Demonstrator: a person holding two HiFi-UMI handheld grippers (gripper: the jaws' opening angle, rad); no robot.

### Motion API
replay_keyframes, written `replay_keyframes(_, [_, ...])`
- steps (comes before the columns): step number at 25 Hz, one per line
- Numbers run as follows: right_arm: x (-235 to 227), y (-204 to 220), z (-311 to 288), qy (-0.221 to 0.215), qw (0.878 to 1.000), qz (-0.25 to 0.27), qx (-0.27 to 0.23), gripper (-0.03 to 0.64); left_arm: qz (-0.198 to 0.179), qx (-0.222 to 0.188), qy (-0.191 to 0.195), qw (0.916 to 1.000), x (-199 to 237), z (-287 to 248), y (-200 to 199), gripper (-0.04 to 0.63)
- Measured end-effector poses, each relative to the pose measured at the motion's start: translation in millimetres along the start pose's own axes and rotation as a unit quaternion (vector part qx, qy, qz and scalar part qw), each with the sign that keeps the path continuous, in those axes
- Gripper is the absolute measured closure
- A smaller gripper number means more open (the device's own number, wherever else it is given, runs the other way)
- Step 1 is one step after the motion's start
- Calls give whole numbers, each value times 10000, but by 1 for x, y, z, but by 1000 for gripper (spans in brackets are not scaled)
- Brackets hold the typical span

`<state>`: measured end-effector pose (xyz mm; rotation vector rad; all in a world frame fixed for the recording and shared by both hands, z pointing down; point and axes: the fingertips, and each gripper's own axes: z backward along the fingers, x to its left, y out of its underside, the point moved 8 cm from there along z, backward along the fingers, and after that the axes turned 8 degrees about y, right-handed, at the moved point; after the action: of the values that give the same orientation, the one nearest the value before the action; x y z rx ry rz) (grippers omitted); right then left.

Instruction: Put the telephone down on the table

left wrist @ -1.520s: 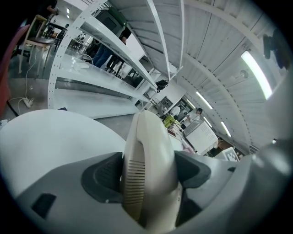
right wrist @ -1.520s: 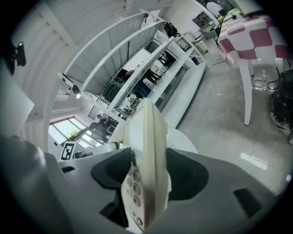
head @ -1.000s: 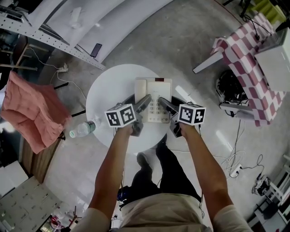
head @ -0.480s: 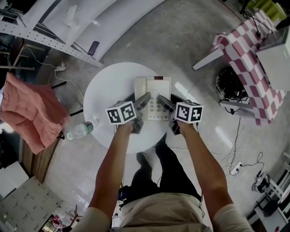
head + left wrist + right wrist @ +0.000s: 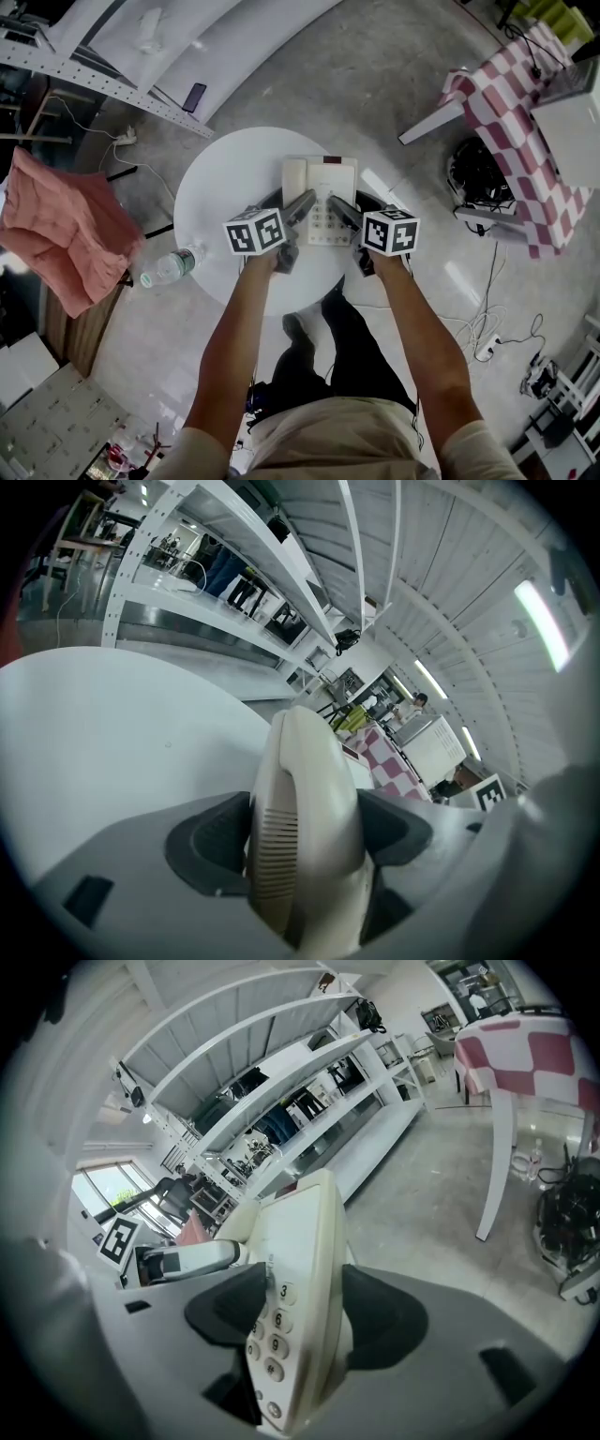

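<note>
A cream desk telephone (image 5: 321, 192) with its handset on the left side is over the round white table (image 5: 225, 187); I cannot tell whether it rests on the top. My left gripper (image 5: 300, 204) is shut on the handset (image 5: 302, 808), which fills the gap between its jaws. My right gripper (image 5: 340, 210) is shut on the telephone's right edge, and the keypad (image 5: 272, 1344) sits between its dark pads (image 5: 384, 1321). In the right gripper view the left gripper (image 5: 178, 1262) shows across the telephone.
A water bottle (image 5: 169, 267) lies off the table's left edge. A pink cloth (image 5: 61, 230) hangs at the left. A red-checked table (image 5: 506, 141) and cables (image 5: 478, 183) are at the right. White shelving (image 5: 112, 75) with a dark phone (image 5: 194, 97) stands behind.
Both grippers keep their hold on the telephone. It has drifted slightly farther over the table.
</note>
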<state>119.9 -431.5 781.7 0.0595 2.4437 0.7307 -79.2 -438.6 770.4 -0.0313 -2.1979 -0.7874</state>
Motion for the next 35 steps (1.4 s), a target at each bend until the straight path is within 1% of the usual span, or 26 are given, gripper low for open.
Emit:
replay_keyframes(3, [3, -2, 2, 98, 9998, 181, 20, 379, -31, -60, 71, 10000, 0, 0, 2, 253])
replay_keyframes(7, [6, -5, 8, 276, 9986, 445, 54, 388, -342, -33, 62, 9994, -7, 7, 0, 253])
replay_keyframes(14, [2, -12, 25, 760, 9962, 423, -27, 387, -562, -137, -190, 9981, -9, 32, -12, 253])
replay_keyframes(19, [6, -23, 48, 1005, 9935, 488, -211, 394, -765, -279, -162, 9965, -28, 61, -26, 253])
replay_keyframes(21, [14, -27, 59, 1100, 9918, 577, -307, 408, -850, -364, -122, 9956, -39, 77, -32, 253])
replay_keyframes(23, [23, -31, 72, 1182, 9898, 674, -420, 438, -949, -455, -65, 9944, -52, 93, -40, 263])
replay_keyframes(25, [36, -34, 87, 1194, 9886, 744, -535, 487, -1061, -549, 1, 9928, -67, 111, -47, 308])
replay_keyframes(28, [59, -40, 110, 1097, 9877, 840, -735, 608, -1222, -741, 121, 9897, -90, 138, -57, 396])
replay_keyframes(29, [67, -42, 118, 1049, 9873, 877, -806, 626, -1264, -807, 167, 9885, -97, 146, -61, 421])
replay_keyframes(32, [93, -47, 141, 874, 9864, 989, -980, 626, -1357, -952, 301, 9857, -121, 174, -68, 499])
replay_keyframes(35, [121, -49, 170, 699, 9846, 1126, -1136, 626, -1453, -1029, 475, 9829, -146, 206, -69, 548])
